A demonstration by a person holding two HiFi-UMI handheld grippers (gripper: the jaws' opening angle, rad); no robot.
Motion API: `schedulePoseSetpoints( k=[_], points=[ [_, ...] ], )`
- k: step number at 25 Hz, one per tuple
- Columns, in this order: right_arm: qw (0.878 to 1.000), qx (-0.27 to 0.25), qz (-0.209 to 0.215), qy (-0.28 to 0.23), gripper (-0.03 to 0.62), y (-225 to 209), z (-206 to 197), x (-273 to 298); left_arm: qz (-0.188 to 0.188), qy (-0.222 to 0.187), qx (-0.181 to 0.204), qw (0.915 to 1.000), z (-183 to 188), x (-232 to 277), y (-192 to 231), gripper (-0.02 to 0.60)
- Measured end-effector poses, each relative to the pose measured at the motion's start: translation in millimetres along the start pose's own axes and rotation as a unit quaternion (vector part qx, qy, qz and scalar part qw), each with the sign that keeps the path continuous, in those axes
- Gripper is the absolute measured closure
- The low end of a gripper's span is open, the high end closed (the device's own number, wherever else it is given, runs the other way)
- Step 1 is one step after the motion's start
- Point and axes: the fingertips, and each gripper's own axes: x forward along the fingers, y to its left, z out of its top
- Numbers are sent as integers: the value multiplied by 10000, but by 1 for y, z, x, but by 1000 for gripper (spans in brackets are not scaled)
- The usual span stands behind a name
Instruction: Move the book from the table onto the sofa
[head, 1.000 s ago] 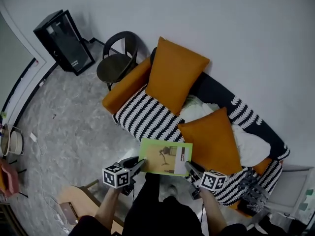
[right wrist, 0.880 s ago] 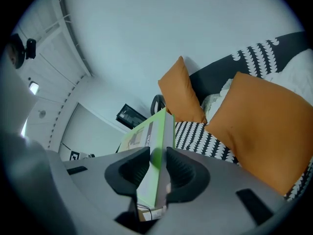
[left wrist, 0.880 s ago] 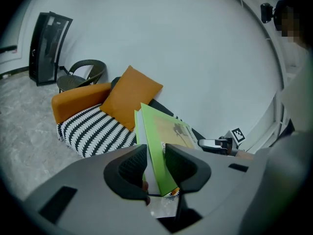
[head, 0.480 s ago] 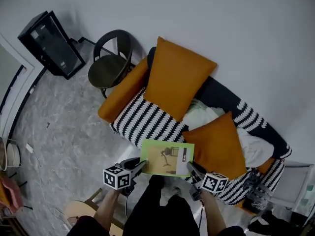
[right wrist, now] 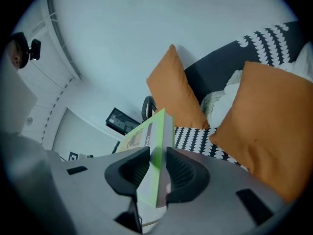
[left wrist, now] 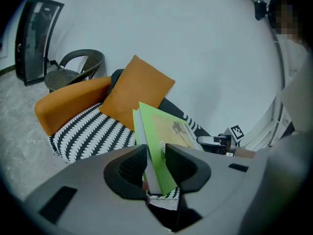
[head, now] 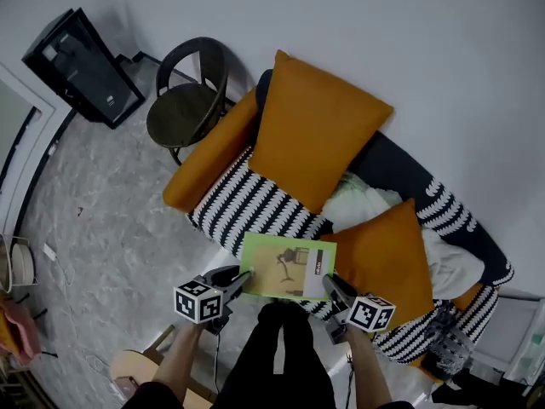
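I hold the book [head: 285, 267] lower centre, left gripper [head: 241, 278] and right gripper [head: 329, 285] each clamped part-closed on opposite edges, so it rides flat toward the sofa [head: 247, 204].

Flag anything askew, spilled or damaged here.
Nothing spilled or damaged. Left gripper and right gripper each clamp a side of the green book over the sofa edge. Only a crumpled white cloth between the orange cushions looks untidy.

I can read nothing here: the dark strip [head: 317, 267] on the cover of the book [head: 281, 267] carries white print too small to make out, and the pale label [head: 110, 101] on the black box [head: 78, 62] is a blur
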Motion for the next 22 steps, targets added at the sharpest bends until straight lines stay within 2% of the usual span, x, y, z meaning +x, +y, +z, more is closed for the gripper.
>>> schedulePoseSetpoints(
  k=[9,22],
  points=[
    [9998,-2,53,193,473,-29,24,39,108,-7,-200,9997,8,38,31,454],
    [9995,125,39,288,474,-99,30,116,166,149,-116,9997,7,111,99,454]
  ],
)
